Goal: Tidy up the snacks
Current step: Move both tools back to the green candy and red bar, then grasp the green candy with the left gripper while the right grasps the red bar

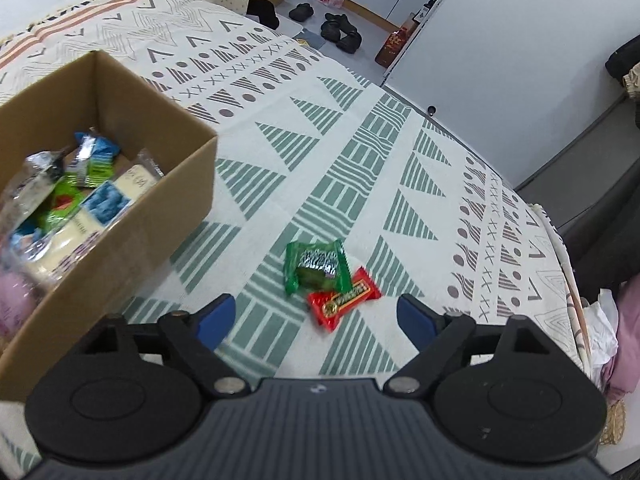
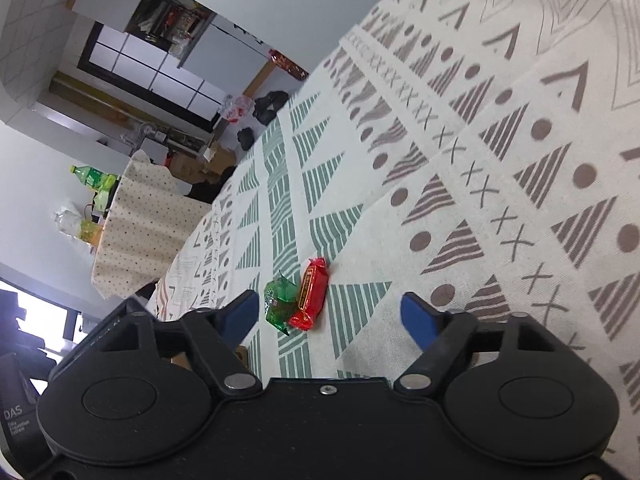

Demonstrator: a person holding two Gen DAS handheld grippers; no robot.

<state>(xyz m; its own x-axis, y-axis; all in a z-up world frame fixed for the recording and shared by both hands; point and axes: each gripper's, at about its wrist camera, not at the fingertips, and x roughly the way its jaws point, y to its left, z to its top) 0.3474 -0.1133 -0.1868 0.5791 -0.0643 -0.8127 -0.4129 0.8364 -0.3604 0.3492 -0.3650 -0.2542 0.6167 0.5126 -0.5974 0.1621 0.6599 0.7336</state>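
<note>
A big patterned cloth [image 1: 360, 152] covers the whole flat top, so the snacks have a soft place to lie on. On the left side of it sits a brown cardboard box [image 1: 176, 184] with its top open, and it already has many little snack packs [image 1: 92, 184] inside, so it looks like the home for the snacks. Only two snacks are out on the cloth, near the box but not touching it. One is a green snack [image 1: 314, 266] and one is a red snack [image 1: 344, 298]. They touch each other, and the green one lies partly over the red one's end. I think these two are the last ones to put away. The left gripper [image 1: 316, 316] points down at them, and its blue fingers [image 1: 216, 318] are spread apart with nothing between them, just above the red snack. The right gripper [image 2: 330, 316] comes in from another side, tipped over sideways, and its fingers [image 2: 418, 316] are spread too and empty. Both look ready to grab a snack each.
</note>
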